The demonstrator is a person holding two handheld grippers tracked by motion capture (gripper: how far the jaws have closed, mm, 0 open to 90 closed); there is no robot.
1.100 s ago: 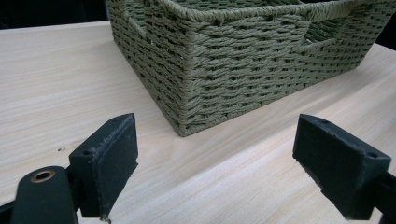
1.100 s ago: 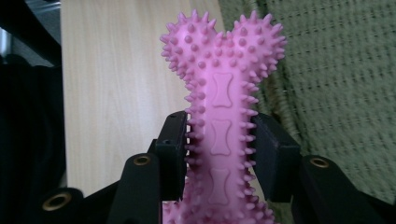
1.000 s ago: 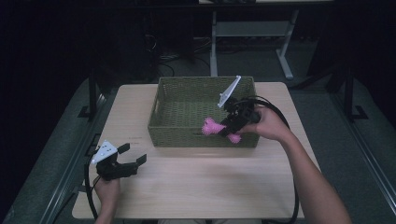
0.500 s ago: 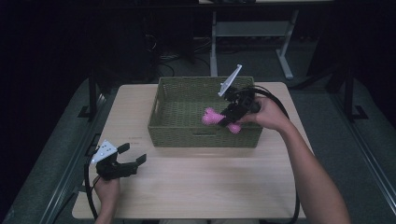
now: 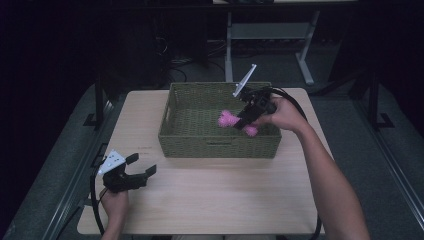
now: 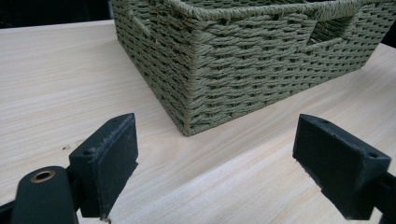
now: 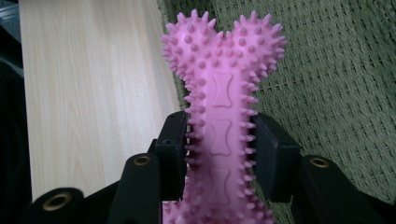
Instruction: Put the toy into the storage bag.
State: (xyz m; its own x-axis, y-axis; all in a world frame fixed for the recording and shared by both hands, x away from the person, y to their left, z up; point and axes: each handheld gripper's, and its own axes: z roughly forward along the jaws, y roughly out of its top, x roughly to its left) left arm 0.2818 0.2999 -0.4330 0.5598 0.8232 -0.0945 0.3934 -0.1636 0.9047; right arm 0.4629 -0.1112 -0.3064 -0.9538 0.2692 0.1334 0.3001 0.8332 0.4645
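Your right gripper [image 5: 246,120] has its jaws clamped on the pink bone toy's [image 7: 223,93] shaft, held over the basket [image 5: 218,148]; the high view alone shows your left gripper [image 5: 131,175], jaws wide and empty, on the surface [image 5: 215,195].

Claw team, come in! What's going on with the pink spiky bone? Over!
Right claw shut on pink bone, over the basket. Left claw open, empty, low over the table. Nothing in the way.

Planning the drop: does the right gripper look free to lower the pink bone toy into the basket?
Probably yes. The right gripper holds the pink bone toy over the open-topped basket, with nothing underneath.
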